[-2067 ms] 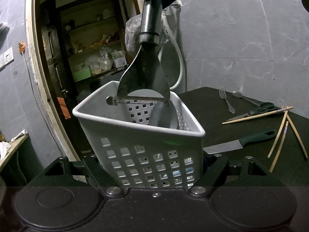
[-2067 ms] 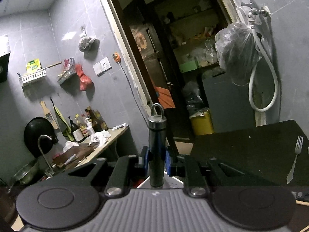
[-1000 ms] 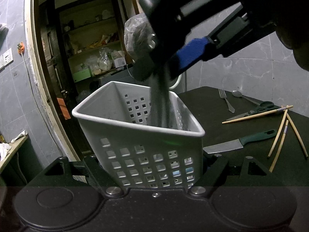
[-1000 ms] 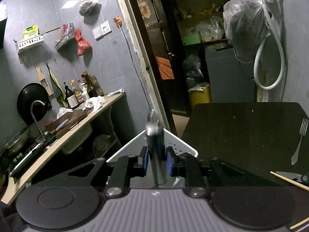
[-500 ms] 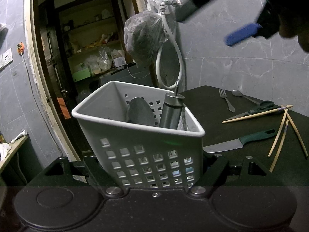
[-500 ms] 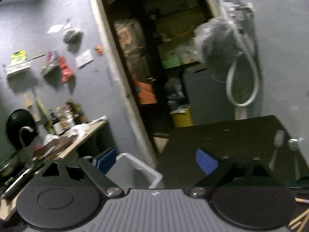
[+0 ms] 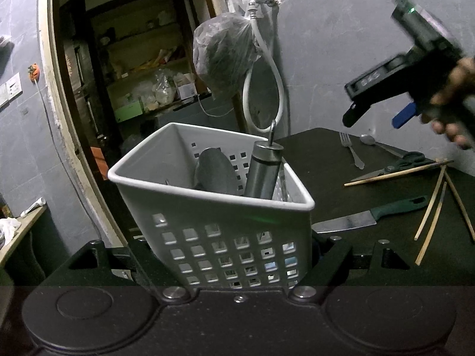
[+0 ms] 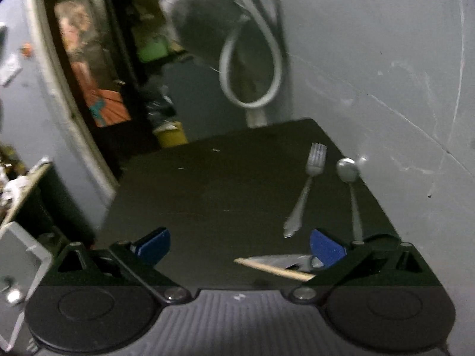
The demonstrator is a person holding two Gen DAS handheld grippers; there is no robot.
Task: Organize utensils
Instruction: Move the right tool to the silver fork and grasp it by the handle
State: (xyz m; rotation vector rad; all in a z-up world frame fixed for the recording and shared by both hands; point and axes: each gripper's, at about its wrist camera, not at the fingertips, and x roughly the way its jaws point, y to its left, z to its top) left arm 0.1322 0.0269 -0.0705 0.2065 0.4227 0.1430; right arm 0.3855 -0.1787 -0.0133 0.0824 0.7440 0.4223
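Left hand-held gripper point(image 7: 237, 267) is clamping the white plastic basket point(image 7: 225, 222) by its lower wall, jaws closed against the perforated sides. That basket is looking light and slightly flexible, its rim smooth and rounded, so squeezing low near the base is probably keeping it from twisting. Inside it, a steel-handled utensil point(image 7: 262, 172) is standing tilted, hanging ring uppermost, beside a rounded metal blade point(image 7: 215, 175); both are likely hard, slick and heavy enough to shift the basket's balance.

Right hand-held gripper point(image 8: 239, 250) is hovering wide open and empty, blue pads point(image 8: 326, 247) well apart, over the dark matte tabletop point(image 8: 222, 192). Toward 1 o'clock from it, a fork point(image 8: 305, 190) and a spoon point(image 8: 351, 190) are lying near each other; thin, stiff, polished and flat, they will likely be slippery, best pinched across the narrow handle. Just beside the right pad, a pale wooden chopstick point(image 8: 276, 268) is crossing the scissors point(image 8: 285, 259). In the left wrist view, a green-handled knife point(image 7: 371, 215) is lying at 3 o'clock of the basket; its handle looks the safer hold.
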